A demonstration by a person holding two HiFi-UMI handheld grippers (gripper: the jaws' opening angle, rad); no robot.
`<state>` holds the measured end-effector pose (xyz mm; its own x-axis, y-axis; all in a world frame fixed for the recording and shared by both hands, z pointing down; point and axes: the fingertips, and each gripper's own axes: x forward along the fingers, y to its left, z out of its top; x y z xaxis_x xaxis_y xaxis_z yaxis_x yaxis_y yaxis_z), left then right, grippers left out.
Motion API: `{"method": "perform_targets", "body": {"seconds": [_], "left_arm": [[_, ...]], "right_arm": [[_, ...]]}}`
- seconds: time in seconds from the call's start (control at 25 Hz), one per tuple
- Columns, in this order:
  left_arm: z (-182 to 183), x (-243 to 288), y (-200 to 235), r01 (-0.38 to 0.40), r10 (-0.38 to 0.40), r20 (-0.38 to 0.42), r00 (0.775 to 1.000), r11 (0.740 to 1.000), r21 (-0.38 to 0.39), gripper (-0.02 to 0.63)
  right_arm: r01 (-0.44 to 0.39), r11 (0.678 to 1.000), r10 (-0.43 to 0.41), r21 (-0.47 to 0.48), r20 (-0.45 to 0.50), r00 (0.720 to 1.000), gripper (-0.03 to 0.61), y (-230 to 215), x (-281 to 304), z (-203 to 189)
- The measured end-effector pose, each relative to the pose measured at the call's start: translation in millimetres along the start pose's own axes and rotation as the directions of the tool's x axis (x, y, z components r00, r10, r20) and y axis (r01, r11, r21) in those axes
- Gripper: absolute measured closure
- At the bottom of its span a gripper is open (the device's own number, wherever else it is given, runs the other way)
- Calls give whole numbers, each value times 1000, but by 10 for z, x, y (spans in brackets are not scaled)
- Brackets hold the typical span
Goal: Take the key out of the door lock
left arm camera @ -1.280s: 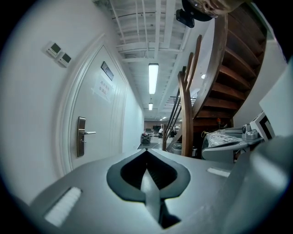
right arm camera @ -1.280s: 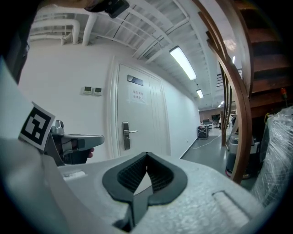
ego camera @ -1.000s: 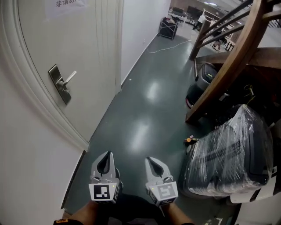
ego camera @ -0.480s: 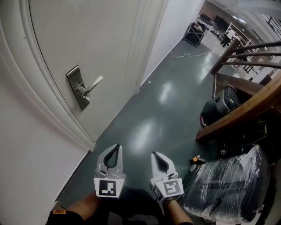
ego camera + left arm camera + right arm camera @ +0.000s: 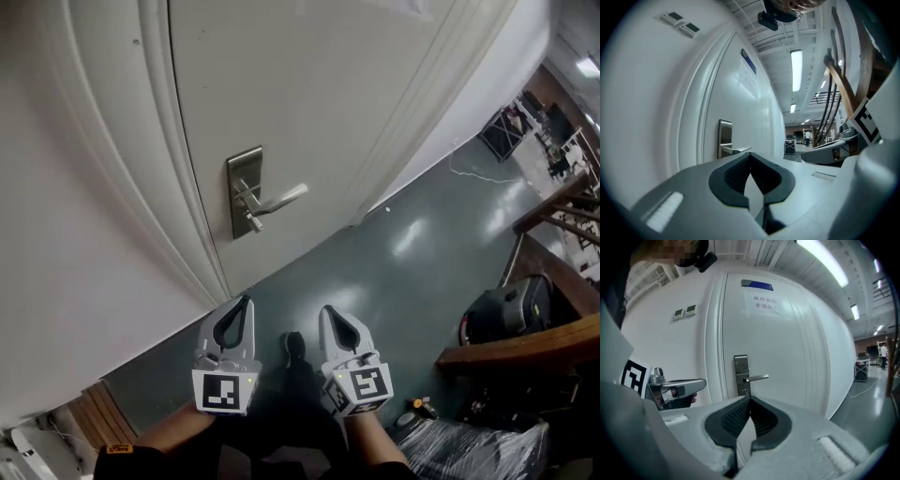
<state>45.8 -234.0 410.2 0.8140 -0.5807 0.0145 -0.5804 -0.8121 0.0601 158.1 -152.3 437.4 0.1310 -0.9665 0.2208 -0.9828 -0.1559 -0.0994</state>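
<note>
The white door (image 5: pixel 309 103) carries a steel lock plate (image 5: pixel 246 192) with a lever handle (image 5: pixel 281 199). A small key (image 5: pixel 252 223) sticks out of the plate below the lever; it also shows as the key (image 5: pixel 744 391) under the lever (image 5: pixel 758 377) in the right gripper view. My left gripper (image 5: pixel 244 302) and right gripper (image 5: pixel 328 311) are held side by side low in front of the door, well short of the lock. Both are shut with nothing between their jaws. The left gripper view shows the lock plate (image 5: pixel 724 138) edge-on past the shut left gripper (image 5: pixel 750 155).
A wooden stair rail (image 5: pixel 525 349) and a black bag (image 5: pixel 502 314) stand at the right, with a plastic-wrapped bundle (image 5: pixel 469 452) below. Dark green floor (image 5: pixel 403 253) runs along the wall. A paper notice (image 5: pixel 765 305) hangs on the door; wall switches (image 5: pixel 684 311) sit left of it.
The view has swung left toward the door, so the lock plate now sits near the centre and closer. Both grippers stay shut, side by side.
</note>
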Motion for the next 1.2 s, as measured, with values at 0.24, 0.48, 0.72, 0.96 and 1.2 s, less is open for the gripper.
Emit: {"method": "perform_targets", "body": {"seconds": [0.24, 0.48, 0.72, 0.96, 1.2], "left_arm": [[-47, 308, 388, -240, 240, -5, 971, 971, 8, 595], [-90, 495, 594, -439, 439, -27, 898, 898, 21, 595], [-129, 552, 700, -568, 569, -20, 822, 822, 33, 595], [-253, 586, 799, -646, 646, -48, 762, 763, 28, 595], [-513, 571, 909, -682, 684, -96, 723, 729, 60, 595]], "right_arm": [[-260, 966, 259, -7, -56, 964, 588, -85, 851, 48], [-538, 839, 543, 80, -161, 824, 550, 27, 1500, -15], [-634, 711, 700, 303, -221, 679, 508, 114, 1954, -258], [-644, 597, 792, 478, -228, 566, 472, 248, 2248, -401], [-609, 466, 857, 642, -158, 490, 456, 345, 2398, -424]]}}
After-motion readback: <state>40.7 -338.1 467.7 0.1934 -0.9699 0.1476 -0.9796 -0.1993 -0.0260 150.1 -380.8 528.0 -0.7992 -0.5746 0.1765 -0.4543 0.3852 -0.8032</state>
